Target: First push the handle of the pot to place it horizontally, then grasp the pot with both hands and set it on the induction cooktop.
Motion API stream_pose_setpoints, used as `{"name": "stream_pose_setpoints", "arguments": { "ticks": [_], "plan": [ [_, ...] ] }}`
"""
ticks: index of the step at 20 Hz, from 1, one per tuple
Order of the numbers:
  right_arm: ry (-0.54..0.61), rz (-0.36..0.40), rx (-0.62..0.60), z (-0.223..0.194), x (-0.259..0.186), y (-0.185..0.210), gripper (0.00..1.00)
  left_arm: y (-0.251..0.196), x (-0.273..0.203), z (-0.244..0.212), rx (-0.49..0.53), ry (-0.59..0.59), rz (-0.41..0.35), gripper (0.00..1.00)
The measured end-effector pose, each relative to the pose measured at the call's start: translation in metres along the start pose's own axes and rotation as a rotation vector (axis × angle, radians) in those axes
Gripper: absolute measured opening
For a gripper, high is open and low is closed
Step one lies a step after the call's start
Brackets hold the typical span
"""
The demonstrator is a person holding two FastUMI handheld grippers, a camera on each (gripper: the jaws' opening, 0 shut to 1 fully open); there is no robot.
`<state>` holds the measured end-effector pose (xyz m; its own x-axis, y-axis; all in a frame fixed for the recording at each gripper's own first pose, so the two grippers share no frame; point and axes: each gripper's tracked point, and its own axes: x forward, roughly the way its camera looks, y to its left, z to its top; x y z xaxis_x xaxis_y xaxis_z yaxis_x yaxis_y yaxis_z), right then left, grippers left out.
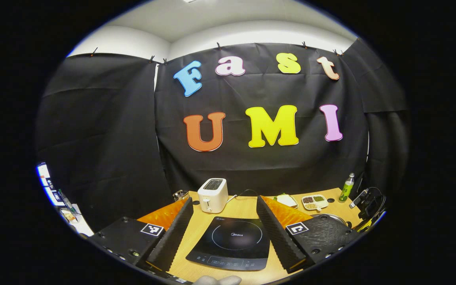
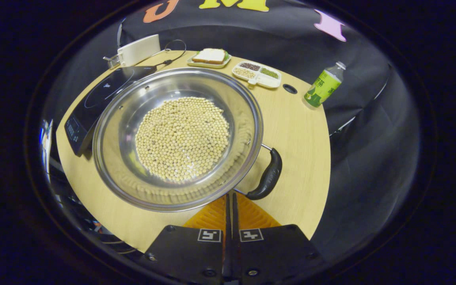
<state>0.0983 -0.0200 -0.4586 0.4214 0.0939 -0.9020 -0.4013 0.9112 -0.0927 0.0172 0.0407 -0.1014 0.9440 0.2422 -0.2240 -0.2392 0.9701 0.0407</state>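
Soybeans [image 2: 182, 138], pale and round, fill the bottom of the wide stainless-steel pot [image 2: 133, 107], which we see in the right gripper view resting on the light wooden worktop [image 2: 291, 126] just beside the flat black induction cooktop [image 2: 93, 99]. Its curved black handle [image 2: 269, 174] sits at the rim nearest us. Our right tongs [image 2: 230, 200] are pressed together, tips just at the pot's rim beside that handle. In the left gripper view our left tongs [image 1: 224, 215] stand wide apart above the cooktop [image 1: 232, 243], holding nothing. Behind it we see a white toaster [image 1: 213, 194], a white divided dish of grains [image 1: 314, 201] and a green-labelled bottle [image 1: 346, 188].
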Motion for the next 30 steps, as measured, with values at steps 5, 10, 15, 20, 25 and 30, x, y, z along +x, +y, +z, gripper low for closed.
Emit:
{"name": "stream_pose_setpoints", "arguments": {
  "ticks": [5, 10, 15, 20, 25, 30],
  "plan": [
    [-0.001, 0.016, -0.035, 0.011, 0.005, -0.013, 0.01, -0.013, 0.005, -0.002, 0.000, 0.014, 0.022, 1.00],
    [0.005, 0.032, -0.048, 0.020, 0.014, -0.024, 0.01, -0.027, 0.010, -0.012, -0.008, 0.040, 0.039, 0.96],
    [-0.011, 0.045, -0.036, 0.021, 0.016, -0.024, 0.01, -0.038, 0.019, -0.018, -0.014, 0.060, 0.044, 0.97],
    [-0.062, 0.064, -0.018, 0.021, 0.007, -0.022, 0.01, -0.054, 0.038, -0.026, -0.031, 0.077, -0.003, 0.97],
    [-0.156, 0.033, -0.005, 0.015, -0.019, -0.031, 0.42, -0.068, 0.055, -0.043, -0.012, 0.092, -0.053, 0.96],
    [-0.264, -0.051, 0.096, 0.019, -0.049, -0.053, 0.71, -0.090, 0.076, -0.073, -0.026, 0.120, -0.122, 0.96]
  ]
}}
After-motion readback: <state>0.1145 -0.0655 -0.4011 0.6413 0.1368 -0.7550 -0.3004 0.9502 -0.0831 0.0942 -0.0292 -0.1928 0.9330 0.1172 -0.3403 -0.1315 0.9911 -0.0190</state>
